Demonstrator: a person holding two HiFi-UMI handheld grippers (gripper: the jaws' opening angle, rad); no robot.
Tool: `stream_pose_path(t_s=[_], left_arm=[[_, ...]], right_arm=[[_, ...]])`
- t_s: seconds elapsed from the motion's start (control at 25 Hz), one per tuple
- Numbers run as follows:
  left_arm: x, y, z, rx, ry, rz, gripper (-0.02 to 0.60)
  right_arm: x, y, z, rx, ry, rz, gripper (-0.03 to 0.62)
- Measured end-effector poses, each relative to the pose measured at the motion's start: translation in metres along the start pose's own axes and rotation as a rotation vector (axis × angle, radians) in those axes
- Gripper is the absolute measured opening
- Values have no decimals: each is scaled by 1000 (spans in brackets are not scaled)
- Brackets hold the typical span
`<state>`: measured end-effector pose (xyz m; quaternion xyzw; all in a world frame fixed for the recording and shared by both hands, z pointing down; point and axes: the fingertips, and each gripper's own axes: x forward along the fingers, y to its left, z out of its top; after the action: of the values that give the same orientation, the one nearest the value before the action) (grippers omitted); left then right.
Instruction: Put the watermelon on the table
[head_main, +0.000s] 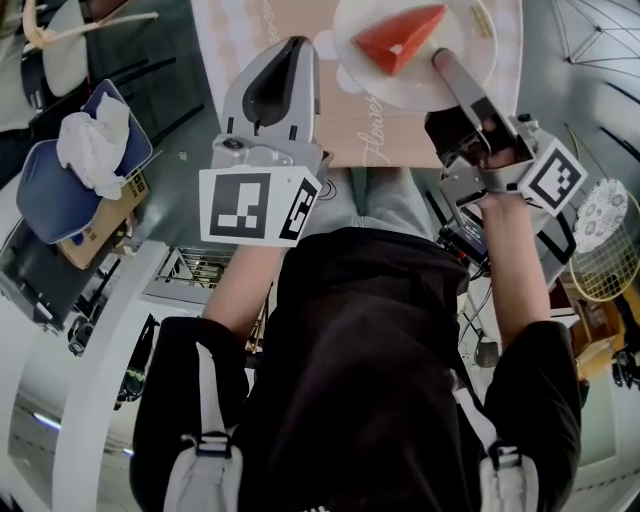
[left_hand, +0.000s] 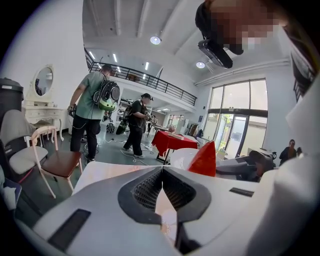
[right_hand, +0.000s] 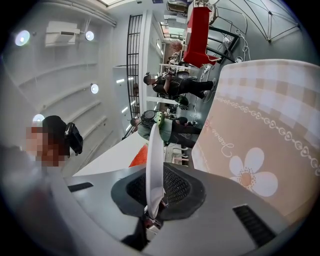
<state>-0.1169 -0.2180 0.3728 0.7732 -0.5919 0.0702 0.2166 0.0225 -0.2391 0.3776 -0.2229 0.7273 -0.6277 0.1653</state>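
A red wedge of watermelon (head_main: 400, 40) lies on a white plate (head_main: 420, 92) above the table (head_main: 380, 142), which has a pink flowered cloth. My right gripper (head_main: 443, 62) is shut on the plate's near rim and holds it about level. In the right gripper view the plate (right_hand: 154, 150) stands edge-on between the pads, with the watermelon (right_hand: 140, 156) behind it. My left gripper (head_main: 300, 42) is shut and empty, over the table's near edge to the left of the plate. From the left gripper (left_hand: 161, 170) view the watermelon (left_hand: 205, 160) shows just right of the joined tips.
A blue seat with white cloth (head_main: 90, 150) stands left of the table. A racket (head_main: 605, 265) lies at the right. Beyond the table (left_hand: 105, 172) are wooden chairs (left_hand: 50, 160), two standing people (left_hand: 92, 107) and a red-covered table (left_hand: 170, 142).
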Motion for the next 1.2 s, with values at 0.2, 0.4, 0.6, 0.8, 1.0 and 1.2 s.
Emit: stream_pose_path(t_s=[0.2, 0.4, 0.6, 0.8, 1.0, 1.2], left_arm=[[6, 4, -3, 1, 1, -3, 11], [12, 10, -14, -1, 14, -4, 12], [10, 15, -23, 1, 26, -4, 11], [10, 15, -30, -2, 36, 2, 12], [12, 20, -37, -3, 46, 6, 11], [14, 20, -45, 0, 60, 5, 12]], right_arm=[[3, -6, -3, 10, 5, -3, 23], [1, -22, -8, 22, 10, -8, 23], [1, -34, -17, 31, 15, -15, 23], [0, -45, -16, 25, 14, -24, 23], [4, -48, -15, 14, 13, -26, 23], [1, -56, -15, 22, 8, -23, 23]])
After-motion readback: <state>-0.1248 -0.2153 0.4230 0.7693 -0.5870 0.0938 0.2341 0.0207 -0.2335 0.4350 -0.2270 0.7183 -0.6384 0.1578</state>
